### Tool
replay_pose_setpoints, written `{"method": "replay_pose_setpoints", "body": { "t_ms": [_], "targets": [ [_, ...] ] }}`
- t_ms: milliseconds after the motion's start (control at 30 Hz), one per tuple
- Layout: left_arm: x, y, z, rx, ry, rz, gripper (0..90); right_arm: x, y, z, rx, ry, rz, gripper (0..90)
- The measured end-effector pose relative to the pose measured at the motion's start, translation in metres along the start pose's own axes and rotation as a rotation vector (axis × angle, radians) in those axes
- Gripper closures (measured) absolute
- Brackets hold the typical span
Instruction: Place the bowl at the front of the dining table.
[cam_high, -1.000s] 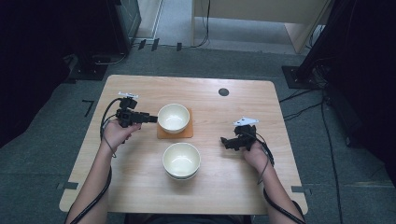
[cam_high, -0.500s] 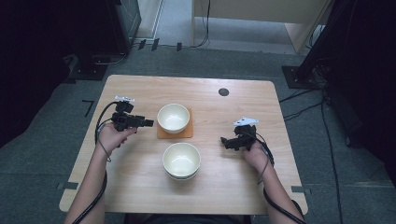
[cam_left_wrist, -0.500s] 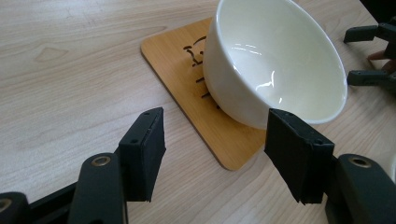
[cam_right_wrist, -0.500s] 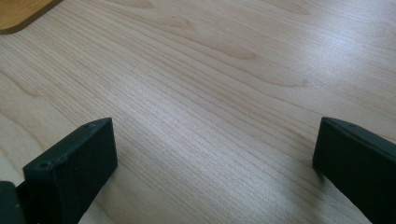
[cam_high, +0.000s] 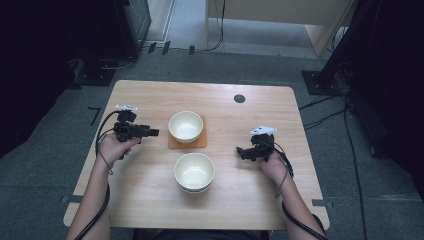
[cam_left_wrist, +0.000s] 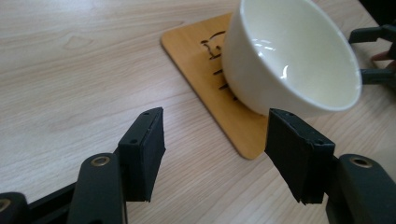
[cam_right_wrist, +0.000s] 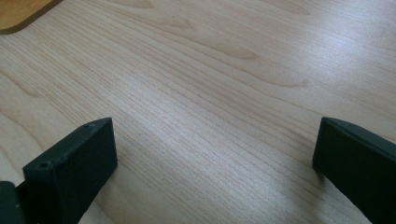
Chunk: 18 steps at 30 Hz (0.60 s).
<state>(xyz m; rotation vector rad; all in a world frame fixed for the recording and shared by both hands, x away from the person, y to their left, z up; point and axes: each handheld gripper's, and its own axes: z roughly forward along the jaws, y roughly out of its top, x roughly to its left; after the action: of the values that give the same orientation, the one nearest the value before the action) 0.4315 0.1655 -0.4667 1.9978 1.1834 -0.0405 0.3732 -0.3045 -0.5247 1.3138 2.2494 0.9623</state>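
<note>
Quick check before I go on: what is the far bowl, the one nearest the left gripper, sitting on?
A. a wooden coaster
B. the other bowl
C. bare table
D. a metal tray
A: the far bowl rests on a square wooden coaster, clear in the left gripper view.

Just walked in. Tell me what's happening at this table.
A person sits at a wooden table with a hand-held gripper in each hand. The left hand-held gripper is open and empty, aimed at a cream bowl that sits on an orange coaster, close beside it but not touching. The right hand-held gripper is open too, over bare wood. Nearer the person sits a stack of bowls, untouched.
</note>
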Motion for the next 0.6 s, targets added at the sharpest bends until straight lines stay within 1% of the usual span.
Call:
{"method": "replay_pose_setpoints", "body": {
  "t_ms": [167,367,400,600],
  "targets": [
    [0.008,-0.006,0.004,0.005,0.014,0.009,37.3,0.0,0.0,0.0,-0.001,0.001,-0.002,0.0],
    [0.015,-0.013,0.008,0.016,0.043,0.045,37.1,0.0,0.0,0.0,0.0,0.001,0.0,0.0],
    [0.016,-0.014,0.009,0.016,0.047,0.057,37.2,0.0,0.0,0.0,0.0,0.001,0.0,0.0],
    [0.024,-0.019,0.014,0.024,0.054,0.055,36.9,0.0,0.0,0.0,0.0,0.0,-0.001,0.0]
  ]
}}
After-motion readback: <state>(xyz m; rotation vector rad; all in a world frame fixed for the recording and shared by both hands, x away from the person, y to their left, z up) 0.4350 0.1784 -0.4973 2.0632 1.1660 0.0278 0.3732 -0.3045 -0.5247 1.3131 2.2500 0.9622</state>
